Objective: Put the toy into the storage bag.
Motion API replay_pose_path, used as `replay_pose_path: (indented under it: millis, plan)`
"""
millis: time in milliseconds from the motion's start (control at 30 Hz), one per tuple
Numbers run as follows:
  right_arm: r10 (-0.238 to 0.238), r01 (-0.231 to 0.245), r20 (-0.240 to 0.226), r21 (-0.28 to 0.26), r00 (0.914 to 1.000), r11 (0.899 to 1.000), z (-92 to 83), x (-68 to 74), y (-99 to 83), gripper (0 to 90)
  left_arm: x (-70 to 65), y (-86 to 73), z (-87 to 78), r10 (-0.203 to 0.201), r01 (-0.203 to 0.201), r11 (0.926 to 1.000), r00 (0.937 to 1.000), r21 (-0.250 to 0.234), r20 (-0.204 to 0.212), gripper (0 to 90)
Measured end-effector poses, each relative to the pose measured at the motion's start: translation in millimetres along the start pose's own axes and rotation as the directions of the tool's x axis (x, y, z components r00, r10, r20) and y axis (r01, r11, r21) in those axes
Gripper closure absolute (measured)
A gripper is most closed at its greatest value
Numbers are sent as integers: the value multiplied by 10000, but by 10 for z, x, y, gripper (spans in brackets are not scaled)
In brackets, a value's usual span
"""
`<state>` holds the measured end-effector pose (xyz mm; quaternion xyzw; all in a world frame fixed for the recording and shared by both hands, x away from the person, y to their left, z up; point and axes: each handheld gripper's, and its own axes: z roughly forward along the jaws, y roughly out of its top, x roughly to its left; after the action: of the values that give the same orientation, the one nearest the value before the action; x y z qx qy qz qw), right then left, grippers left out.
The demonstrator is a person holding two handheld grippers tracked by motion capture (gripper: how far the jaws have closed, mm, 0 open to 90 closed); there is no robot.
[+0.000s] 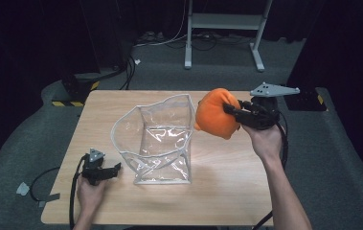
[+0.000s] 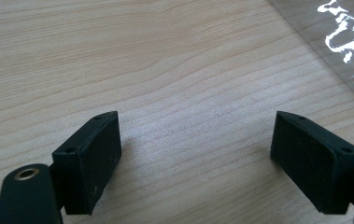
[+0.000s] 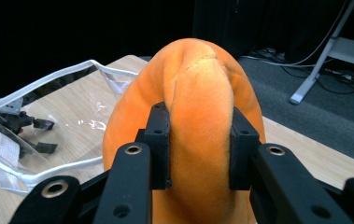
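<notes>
My right gripper (image 1: 231, 109) is clamped on the orange plush (image 1: 216, 113), held in the air just beside the right rim of the clear bag (image 1: 155, 139); the bag's mouth lies leftward and lower; my left gripper (image 1: 114, 168) rests with jaws apart by the bag's near-left corner.

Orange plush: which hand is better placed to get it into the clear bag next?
Right. The right gripper is already shut on the orange plush, held up beside the clear bag's open rim. The left gripper sits open and empty on the table, near the bag's base.
</notes>
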<state>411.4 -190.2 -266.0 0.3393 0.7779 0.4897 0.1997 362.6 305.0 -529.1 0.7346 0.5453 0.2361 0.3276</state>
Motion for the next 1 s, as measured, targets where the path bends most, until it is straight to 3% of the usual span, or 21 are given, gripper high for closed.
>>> replay_pose_path:
  millis: [1000]
  plan:
    - [-514,509,-430,-122,9978,9986,212,196,319,679,0,0,0,-1,1,10000,10000,2,0,165]
